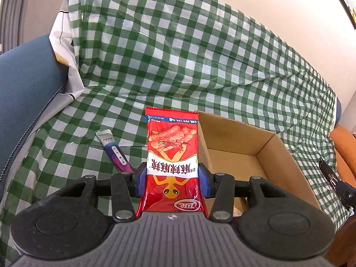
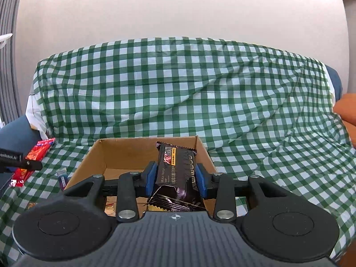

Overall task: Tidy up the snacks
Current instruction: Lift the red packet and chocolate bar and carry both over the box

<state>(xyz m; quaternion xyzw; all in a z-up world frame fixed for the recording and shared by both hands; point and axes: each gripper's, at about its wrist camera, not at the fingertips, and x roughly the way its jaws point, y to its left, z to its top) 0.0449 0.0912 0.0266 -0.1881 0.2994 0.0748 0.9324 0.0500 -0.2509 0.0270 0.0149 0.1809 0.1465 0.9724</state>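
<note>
My left gripper (image 1: 172, 179) is shut on a red snack packet (image 1: 172, 146) and holds it upright just left of an open cardboard box (image 1: 267, 142). My right gripper (image 2: 175, 176) is shut on a black snack packet (image 2: 178, 166) and holds it over the same box (image 2: 124, 151). The red packet (image 2: 39, 150) and the left gripper's body (image 2: 13, 158) show at the left edge of the right wrist view. A purple sachet (image 1: 115, 152) lies on the checked cloth left of the box; it also shows in the right wrist view (image 2: 62, 178).
A green-and-white checked cloth (image 1: 178, 55) covers a blue sofa (image 1: 24, 84). Something orange (image 2: 347, 109) sits at the right end. Small items (image 2: 111, 207) lie in the box's near part. A white wall is behind.
</note>
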